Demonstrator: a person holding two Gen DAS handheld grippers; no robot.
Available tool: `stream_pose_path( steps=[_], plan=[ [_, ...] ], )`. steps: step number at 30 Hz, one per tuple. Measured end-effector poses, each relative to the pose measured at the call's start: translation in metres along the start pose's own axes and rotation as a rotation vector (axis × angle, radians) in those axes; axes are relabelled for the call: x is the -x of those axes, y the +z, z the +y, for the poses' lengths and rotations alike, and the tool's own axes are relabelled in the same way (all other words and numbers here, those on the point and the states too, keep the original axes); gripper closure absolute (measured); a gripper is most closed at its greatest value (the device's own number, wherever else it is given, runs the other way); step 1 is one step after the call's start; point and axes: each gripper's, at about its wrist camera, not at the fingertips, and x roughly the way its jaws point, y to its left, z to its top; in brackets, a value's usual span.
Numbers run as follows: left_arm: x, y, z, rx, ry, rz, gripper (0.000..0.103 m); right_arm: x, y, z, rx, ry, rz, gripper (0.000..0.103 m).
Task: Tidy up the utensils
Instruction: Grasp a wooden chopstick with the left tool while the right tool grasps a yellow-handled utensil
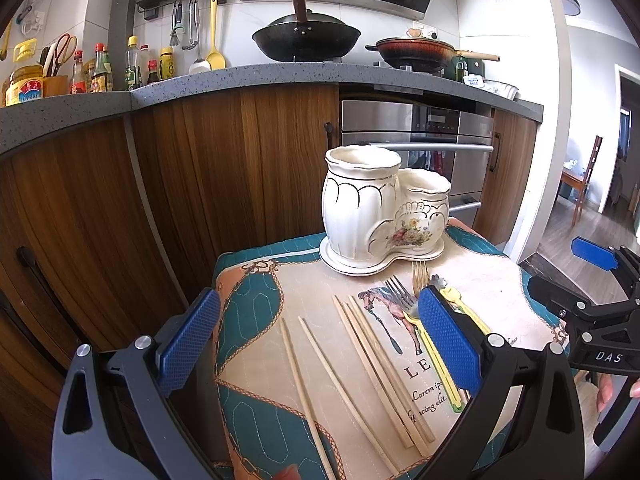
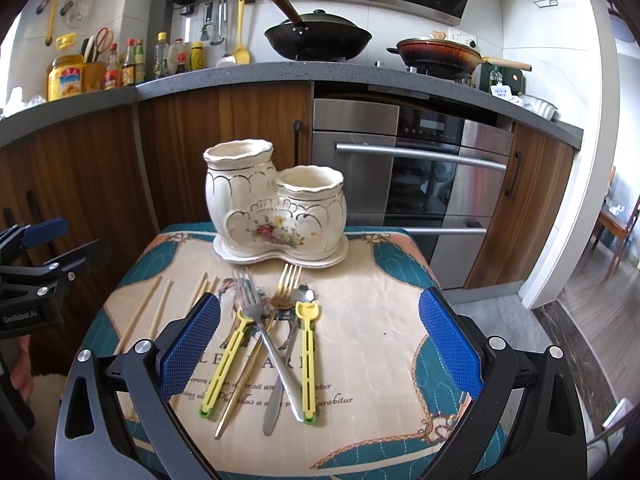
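Observation:
A white ceramic two-cup utensil holder [image 1: 380,216] [image 2: 276,212] stands empty at the far side of a patterned cushion [image 1: 256,400] [image 2: 376,320]. Several wooden chopsticks [image 1: 348,384] [image 2: 144,312] lie on the left part. A silver fork [image 2: 264,328], a gold fork [image 2: 280,292], a spoon and two yellow utensils [image 2: 308,356] lie crossed in a pile in the middle. My left gripper [image 1: 320,344] hovers open over the chopsticks. Above the fork pile, my right gripper [image 2: 320,344] is open, nothing between its fingers. It shows in the left wrist view as right gripper [image 1: 592,276].
Wooden cabinets [image 1: 160,184] and a steel oven [image 2: 412,184] stand close behind the cushion. The counter above carries a black wok [image 2: 316,40], a brown pan [image 2: 440,56] and bottles. A doorway with a chair [image 1: 588,176] opens at the right.

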Motion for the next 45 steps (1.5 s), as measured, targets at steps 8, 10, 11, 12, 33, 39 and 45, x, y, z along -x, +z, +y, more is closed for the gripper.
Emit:
stream_pose_path(
  steps=[8, 10, 11, 12, 33, 39, 45],
  plan=[
    [0.003, 0.002, 0.015, 0.022, -0.013, -0.039, 0.005, -0.006, -0.005, -0.006, -0.002, 0.045, -0.002, 0.004],
    [-0.005, 0.003, 0.023, 0.028, 0.022, -0.004, 0.005, -0.008, -0.006, -0.006, 0.017, 0.052, 0.005, 0.004],
    [-0.01, 0.003, 0.028, 0.036, 0.037, 0.018, 0.006, -0.01, -0.006, -0.008, 0.015, 0.062, 0.01, 0.004],
    [-0.013, 0.002, 0.031, 0.038, 0.047, 0.035, 0.006, -0.011, -0.006, -0.011, 0.009, 0.076, 0.018, 0.004],
    [-0.074, -0.049, 0.024, -0.052, 0.057, 0.391, 0.06, -0.075, -0.023, -0.021, 0.043, 0.114, 0.269, 0.055],
    [-0.087, -0.055, 0.03, -0.035, 0.031, 0.45, 0.073, -0.098, -0.023, -0.015, 0.05, 0.163, 0.372, 0.064],
    [-0.095, -0.054, 0.031, -0.043, -0.016, 0.507, 0.081, -0.111, -0.029, -0.012, 0.052, 0.194, 0.453, 0.077]
  ],
)
